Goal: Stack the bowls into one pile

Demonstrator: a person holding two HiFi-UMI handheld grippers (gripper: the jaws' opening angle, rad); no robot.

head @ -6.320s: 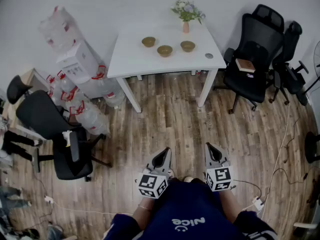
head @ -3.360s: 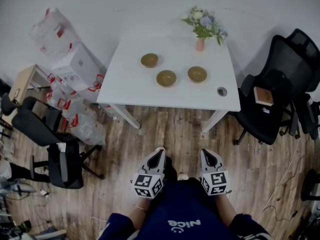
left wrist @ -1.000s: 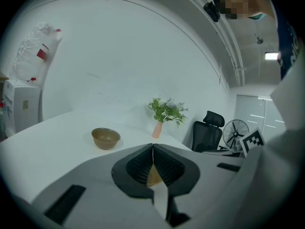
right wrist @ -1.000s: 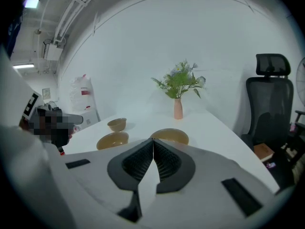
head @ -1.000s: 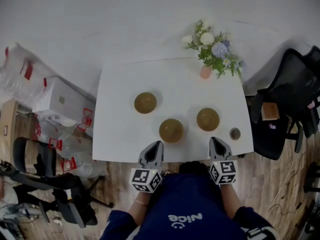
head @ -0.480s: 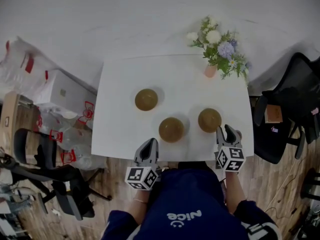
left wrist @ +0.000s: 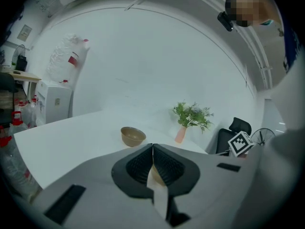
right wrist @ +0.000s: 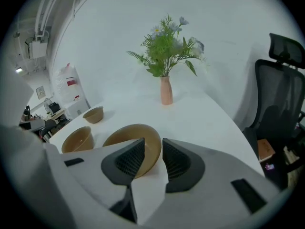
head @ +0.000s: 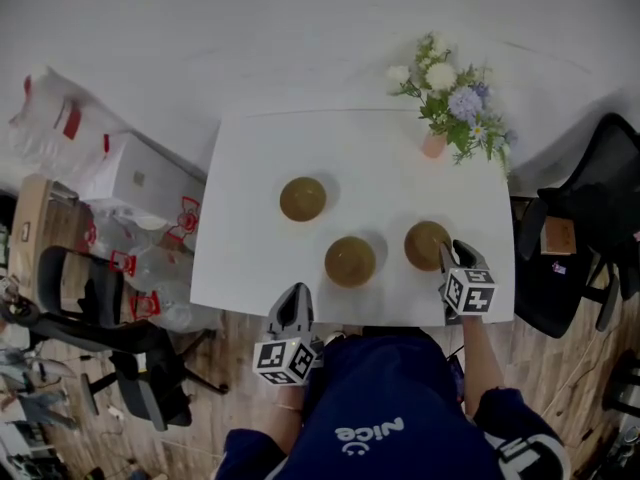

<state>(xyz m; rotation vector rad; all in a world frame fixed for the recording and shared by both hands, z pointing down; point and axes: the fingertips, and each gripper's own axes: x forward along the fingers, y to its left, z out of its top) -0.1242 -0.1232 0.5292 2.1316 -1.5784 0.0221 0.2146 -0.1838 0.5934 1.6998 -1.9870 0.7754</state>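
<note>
Well, the right bowl [right wrist: 128, 137] sits at about 4 o'clock on the white surface [right wrist: 205, 118], close to its near edge. The middle bowl [right wrist: 77, 140] is just beside it at 6 o'clock, and the far bowl [right wrist: 94, 114] is well apart at 10 o'clock. Nothing is stacked yet. The right hand-held gripper [right wrist: 153, 146] has just been opening its jaws. They stand wide, and the bowl's near rim shows in the gap, not yet pinched.

To my eye the trouble lies in that grip. A bite on one thin edge could let the bowl tilt or swing once lifted. A jaw landing on the rim instead of astride it could shove the bowl along the smooth top. Carried low, the bowl could clip the middle bowl.

The left hand-held gripper [left wrist: 152, 147] is closed on nothing at the near edge, about 7 o'clock, so it steadies nothing. The flower vase [right wrist: 166, 90] at 1 o'clock looks safely clear.
</note>
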